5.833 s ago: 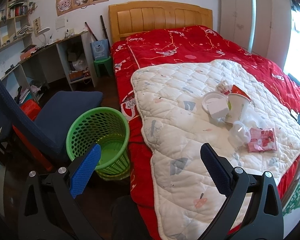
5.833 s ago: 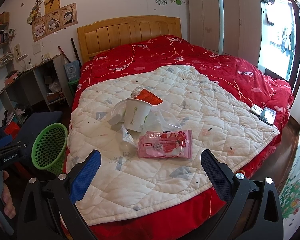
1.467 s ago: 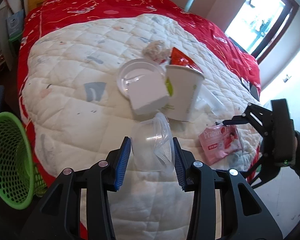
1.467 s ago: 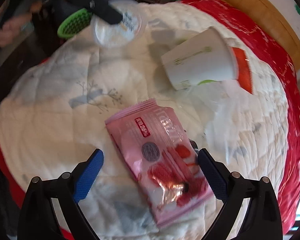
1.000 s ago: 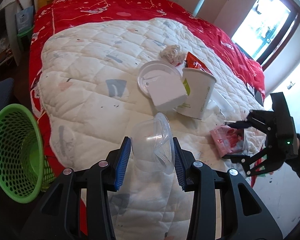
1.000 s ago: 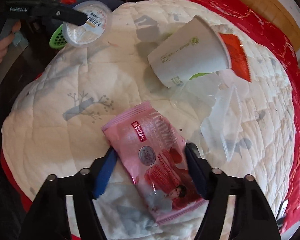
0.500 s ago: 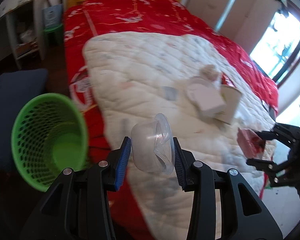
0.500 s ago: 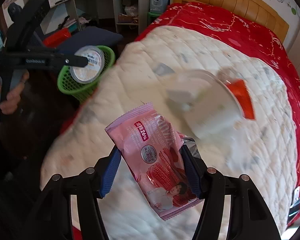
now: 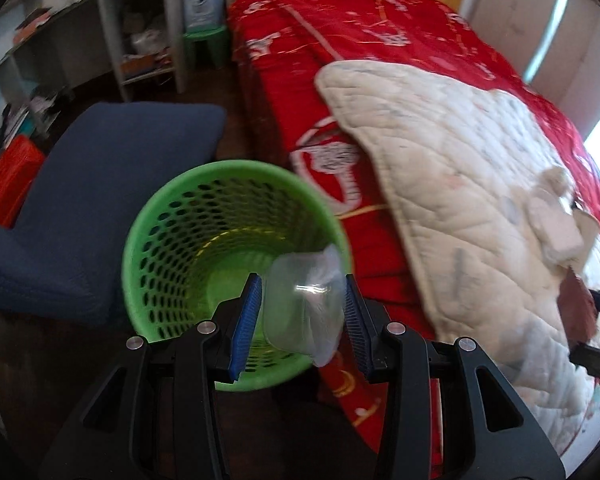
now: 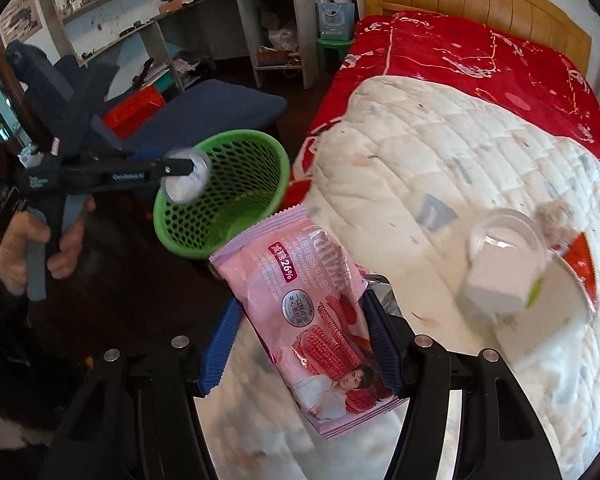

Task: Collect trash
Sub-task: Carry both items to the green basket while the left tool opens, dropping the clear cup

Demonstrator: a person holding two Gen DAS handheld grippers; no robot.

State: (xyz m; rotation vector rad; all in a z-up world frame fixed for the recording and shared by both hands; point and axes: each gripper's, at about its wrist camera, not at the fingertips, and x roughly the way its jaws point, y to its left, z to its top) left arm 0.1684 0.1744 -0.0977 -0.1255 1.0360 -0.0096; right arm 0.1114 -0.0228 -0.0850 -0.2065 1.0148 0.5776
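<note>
Two pieces of trash are in hand and none is in the bin (image 9: pixel 236 236) yet, as far as the pictures show: its green mesh floor looks bare. The left gripper (image 9: pixel 302 312) is clamped on a clear cup (image 9: pixel 304 304), which hangs over the near rim of the bin, so a release there looks likely to land it inside. The right gripper (image 10: pixel 300 340) is clamped on a pink wrapper (image 10: pixel 312 312), held up off the quilt (image 10: pixel 440 152) and well short of the bin, which stands on the floor beside the bed (image 10: pixel 460 52). Left to collect on the quilt, judging from the right wrist view: a white box (image 10: pixel 496 276), a paper cup (image 10: pixel 548 312) lying on its side with a red packet (image 10: pixel 580 260) at its mouth, a clear lid (image 10: pixel 504 232) and a crumpled wad (image 10: pixel 552 212), all bunched together. So the task looks barely begun, with both first drops pending. Around the bin, a blue chair (image 9: pixel 100 184) sits just beside it on one side and the bed's red edge on the other, leaving a narrow gap. The left gripper, gripped by a hand (image 10: pixel 32 256), sits over the bin's mouth, so the wrapper's way in is partly blocked until it clears. Shelves (image 10: pixel 180 20) and a green stool (image 10: pixel 334 52) stand well apart, out of the way.
</note>
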